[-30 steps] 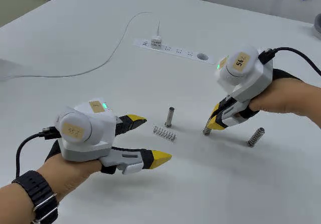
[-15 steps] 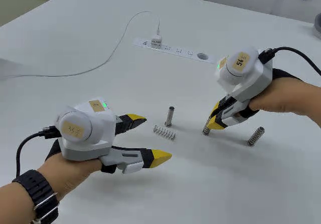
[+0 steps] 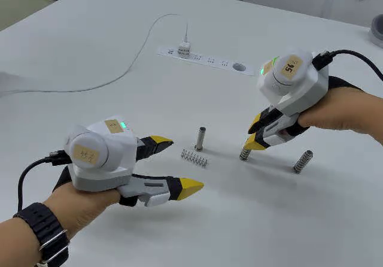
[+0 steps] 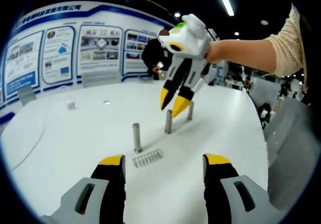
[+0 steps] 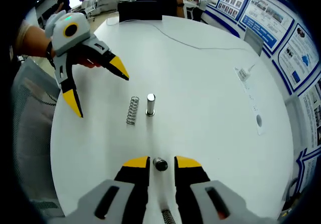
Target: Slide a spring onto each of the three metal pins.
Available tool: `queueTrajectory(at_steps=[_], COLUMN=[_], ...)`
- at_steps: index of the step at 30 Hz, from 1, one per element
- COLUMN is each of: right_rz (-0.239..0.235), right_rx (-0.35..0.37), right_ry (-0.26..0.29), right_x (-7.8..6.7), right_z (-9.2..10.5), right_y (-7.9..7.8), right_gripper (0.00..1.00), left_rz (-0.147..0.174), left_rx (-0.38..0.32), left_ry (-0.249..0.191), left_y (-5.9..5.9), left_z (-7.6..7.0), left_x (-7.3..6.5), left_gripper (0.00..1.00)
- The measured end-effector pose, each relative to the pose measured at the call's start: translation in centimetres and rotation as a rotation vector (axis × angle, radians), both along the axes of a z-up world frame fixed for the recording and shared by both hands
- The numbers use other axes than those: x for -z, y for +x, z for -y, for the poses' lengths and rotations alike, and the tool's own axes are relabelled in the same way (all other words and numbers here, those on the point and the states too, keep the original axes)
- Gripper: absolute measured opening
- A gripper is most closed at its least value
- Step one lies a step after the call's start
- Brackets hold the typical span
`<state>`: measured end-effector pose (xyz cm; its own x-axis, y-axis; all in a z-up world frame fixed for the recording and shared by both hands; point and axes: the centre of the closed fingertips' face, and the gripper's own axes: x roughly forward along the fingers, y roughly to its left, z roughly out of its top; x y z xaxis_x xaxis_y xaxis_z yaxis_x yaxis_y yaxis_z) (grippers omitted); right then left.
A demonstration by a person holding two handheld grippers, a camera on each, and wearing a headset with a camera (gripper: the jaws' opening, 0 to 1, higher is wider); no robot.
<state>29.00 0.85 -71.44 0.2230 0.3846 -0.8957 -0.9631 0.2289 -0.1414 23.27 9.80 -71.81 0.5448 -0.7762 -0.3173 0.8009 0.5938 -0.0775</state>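
Observation:
A bare metal pin stands upright mid-table with a loose spring lying just in front of it. Two more pins wear springs: one right under my right gripper, another further right. The right gripper is open, its yellow tips flanking the top of that sprung pin without holding it. My left gripper is wide open and holds nothing, with the loose spring and bare pin ahead of its jaws. The right gripper hangs above the sprung pin.
A white power strip with a plug lies at the back of the white table. Its thin cable curves away to the left.
The right gripper's jaws have parted and risen slightly off the sprung pin they were pressing on. The left gripper has stayed put.

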Motion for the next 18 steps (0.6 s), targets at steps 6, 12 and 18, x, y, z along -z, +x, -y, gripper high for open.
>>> queueTrajectory(at_steps=[6, 12, 18], right_rz=[0.001, -0.018, -0.045], right_rx=[-0.019, -0.036, -0.047], right_ry=[0.03, 0.042, 0.055], right_x=[-0.6, -0.1, 0.7], right_z=[-1.8, -3.4, -4.7], right_y=[-0.5, -1.3, -2.2], right_gripper=[0.2, 0.2, 0.2], left_rz=[0.002, 0.001, 0.0], left_rx=[0.001, 0.0, -0.004], left_ry=[0.001, 0.004, 0.008], left_y=[0.0, -0.2, -0.2], left_z=[0.0, 0.0, -0.2], left_x=[-0.1, -0.2, -0.2], left_gripper=[0.63, 0.63, 0.63])
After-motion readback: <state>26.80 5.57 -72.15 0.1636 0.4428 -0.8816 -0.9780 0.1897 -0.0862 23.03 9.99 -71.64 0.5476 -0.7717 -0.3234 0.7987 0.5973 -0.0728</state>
